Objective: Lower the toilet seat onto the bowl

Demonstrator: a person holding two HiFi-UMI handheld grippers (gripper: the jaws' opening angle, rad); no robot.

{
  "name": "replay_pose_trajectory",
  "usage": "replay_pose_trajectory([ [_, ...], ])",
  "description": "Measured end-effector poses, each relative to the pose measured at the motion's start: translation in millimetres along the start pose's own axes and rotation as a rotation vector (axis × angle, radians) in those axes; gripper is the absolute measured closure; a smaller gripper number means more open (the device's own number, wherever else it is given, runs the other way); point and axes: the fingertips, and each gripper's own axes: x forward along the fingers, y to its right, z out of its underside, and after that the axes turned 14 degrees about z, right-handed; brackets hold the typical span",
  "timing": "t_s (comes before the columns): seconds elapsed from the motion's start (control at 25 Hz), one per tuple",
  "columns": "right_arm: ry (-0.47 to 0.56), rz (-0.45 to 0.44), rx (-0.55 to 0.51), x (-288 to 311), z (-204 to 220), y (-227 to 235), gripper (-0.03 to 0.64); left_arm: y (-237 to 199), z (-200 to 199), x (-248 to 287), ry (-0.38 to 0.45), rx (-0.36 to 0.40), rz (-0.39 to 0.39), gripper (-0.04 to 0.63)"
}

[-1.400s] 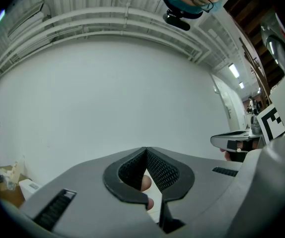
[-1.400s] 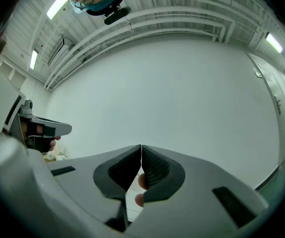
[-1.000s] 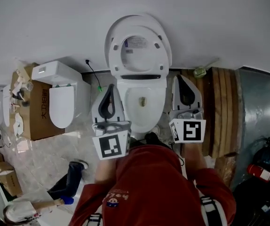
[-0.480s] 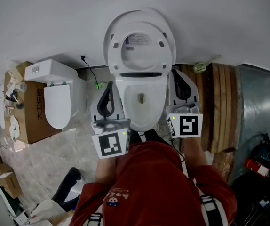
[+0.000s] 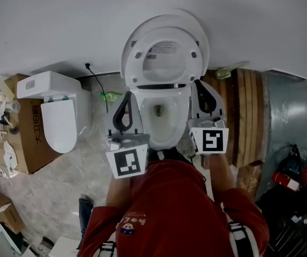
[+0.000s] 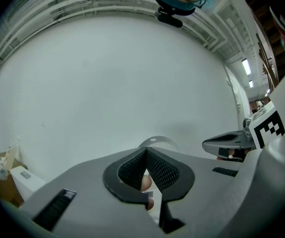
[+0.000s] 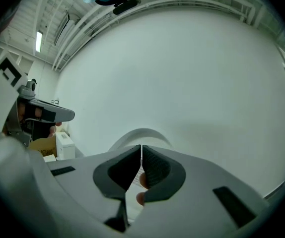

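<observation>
in the head view both grippers point toward the top of the frame, level and well apart: the left gripper [image 5: 125, 97] sits left of centre and the right gripper [image 5: 200, 84] right of centre, slightly higher in the picture. each carries a marker cube at its near end (left cube [image 5: 127, 163], right cube [image 5: 210, 141]), with the right forearm [image 5: 221, 170] running back toward the lower edge. in both gripper views the jaws meet tip to tip, closed.
</observation>
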Motion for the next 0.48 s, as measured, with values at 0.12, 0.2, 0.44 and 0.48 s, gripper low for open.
replay_pose_trajectory([
  [0.12, -0.017, -0.006, -0.057, 16, 7, -10, 0.6, -14, 5, 7, -0.005, -0.015, 0.012, 0.584],
  [0.2, -0.026, -0.009, -0.091, 26, 11, -15, 0.6, -21, 9, 11, -0.008, -0.026, 0.019, 0.584],
  [0.44, -0.037, -0.023, -0.22, 51, 23, -27, 0.6, -37, 17, 23, -0.016, -0.052, 0.041, 0.584],
  [0.48, -0.042, -0.029, -0.256, 56, 26, -29, 0.598, -39, 18, 25, -0.017, -0.054, 0.045, 0.584],
])
